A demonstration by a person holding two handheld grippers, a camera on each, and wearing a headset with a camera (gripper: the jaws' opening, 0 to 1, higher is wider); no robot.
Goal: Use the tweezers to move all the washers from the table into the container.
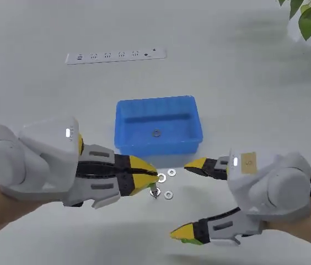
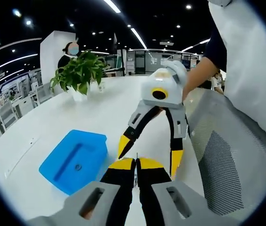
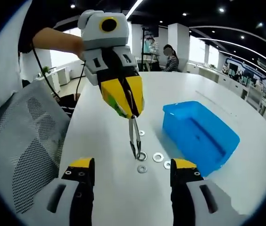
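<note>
My left gripper (image 1: 148, 178) is shut on metal tweezers (image 1: 155, 191) that point down at the table. In the right gripper view the tweezers (image 3: 134, 134) reach a washer (image 3: 142, 156) lying on the table, their tips at its edge. Several more washers (image 3: 158, 157) lie around it, in front of the blue container (image 1: 123, 118). One washer (image 1: 156, 133) lies inside the container. My right gripper (image 1: 191, 199) hovers open to the right of the washers, with nothing between its jaws. In the left gripper view the left gripper (image 2: 135, 165) faces the open right gripper (image 2: 148, 151).
A white power strip (image 1: 116, 56) lies at the far side of the table. Plant leaves (image 1: 310, 16) hang at the top right. A mesh chair (image 3: 24, 141) stands by the table edge. People stand in the room beyond.
</note>
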